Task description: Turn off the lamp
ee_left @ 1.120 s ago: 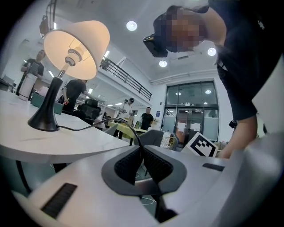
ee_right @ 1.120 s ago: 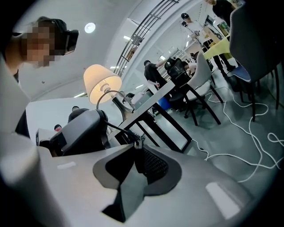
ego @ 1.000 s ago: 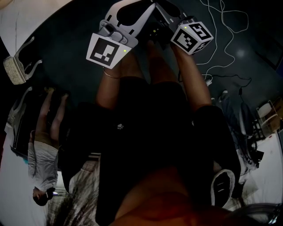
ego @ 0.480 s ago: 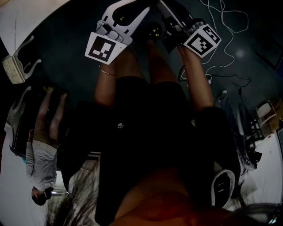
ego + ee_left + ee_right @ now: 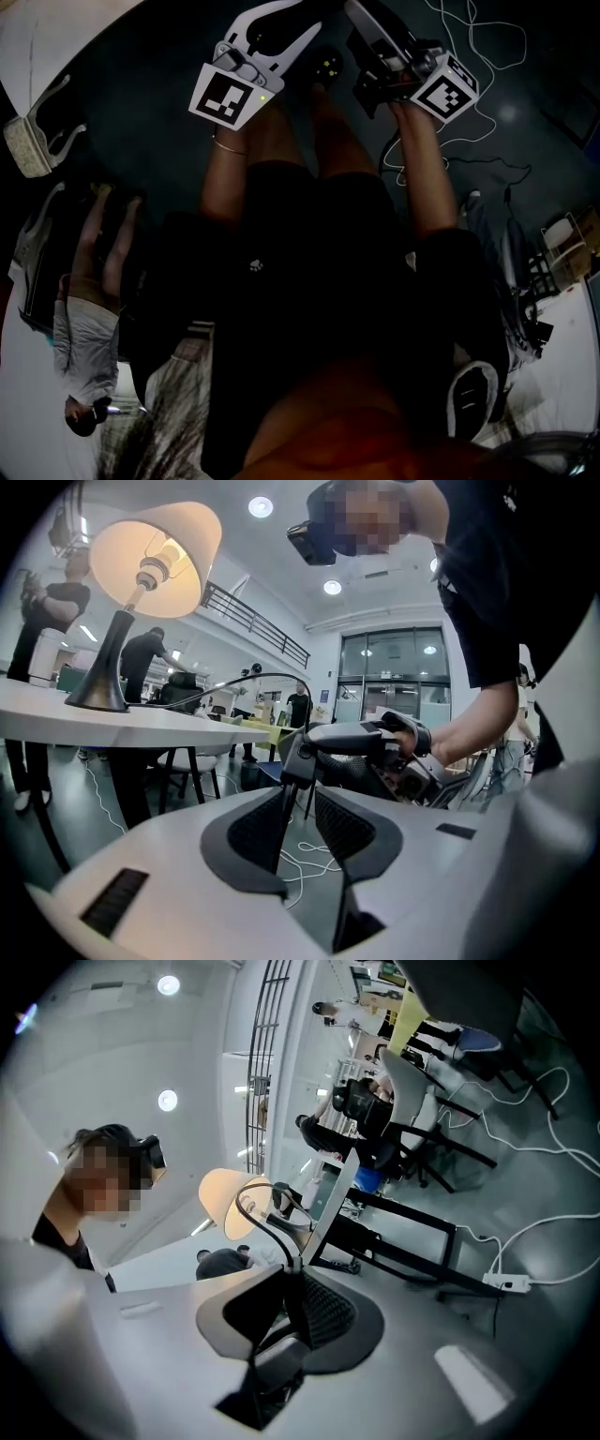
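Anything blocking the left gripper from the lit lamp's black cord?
Nothing visible. The thin black cord hangs between the left gripper's open jaws, just below where the right gripper clamps it.

The place is a large open office or laboratory hall, not a home. The left gripper view shows a high ceiling with round recessed lights, the railing of an upper gallery, a tall glass front and people at white tables. In the right gripper view, office chairs stand at desks on a smooth grey floor, where a power strip lies.
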{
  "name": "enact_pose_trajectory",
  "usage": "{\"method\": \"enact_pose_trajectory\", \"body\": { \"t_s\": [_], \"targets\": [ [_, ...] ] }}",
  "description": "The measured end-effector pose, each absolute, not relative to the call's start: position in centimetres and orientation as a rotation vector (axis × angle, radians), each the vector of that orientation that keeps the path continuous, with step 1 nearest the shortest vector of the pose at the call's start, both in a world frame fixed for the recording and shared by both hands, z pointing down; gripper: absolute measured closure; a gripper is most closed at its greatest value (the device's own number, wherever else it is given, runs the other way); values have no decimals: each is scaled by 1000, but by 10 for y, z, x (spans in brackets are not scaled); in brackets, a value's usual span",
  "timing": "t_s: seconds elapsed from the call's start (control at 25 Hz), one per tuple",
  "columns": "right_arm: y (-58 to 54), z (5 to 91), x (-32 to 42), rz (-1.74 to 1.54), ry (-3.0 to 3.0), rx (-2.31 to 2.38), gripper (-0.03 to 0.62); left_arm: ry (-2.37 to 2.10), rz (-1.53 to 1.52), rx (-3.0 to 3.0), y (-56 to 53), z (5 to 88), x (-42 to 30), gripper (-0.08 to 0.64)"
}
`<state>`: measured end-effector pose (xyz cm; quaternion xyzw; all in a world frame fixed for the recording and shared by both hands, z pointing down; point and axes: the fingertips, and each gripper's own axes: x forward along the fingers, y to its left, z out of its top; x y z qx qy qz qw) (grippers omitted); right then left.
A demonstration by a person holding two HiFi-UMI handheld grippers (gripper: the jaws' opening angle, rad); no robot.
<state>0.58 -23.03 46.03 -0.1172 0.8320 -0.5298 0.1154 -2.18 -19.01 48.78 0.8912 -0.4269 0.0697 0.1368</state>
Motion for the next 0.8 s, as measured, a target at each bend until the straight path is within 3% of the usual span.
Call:
{"method": "enact_pose_trajectory", "body": {
  "t_s": [0.24,0.4,0.8],
  "targets": [
    [-230,466,6,-1655,2301,-278,532,-1271,158,2541,-192,493,-28,474],
    [-229,473,9,-1668,2288,-290,532,-1266,166,2554,-191,496,-25,522],
    [-230,462,9,-1535,2424,-352,531,-1249,207,2579,-189,491,-17,545]
  ]
}}
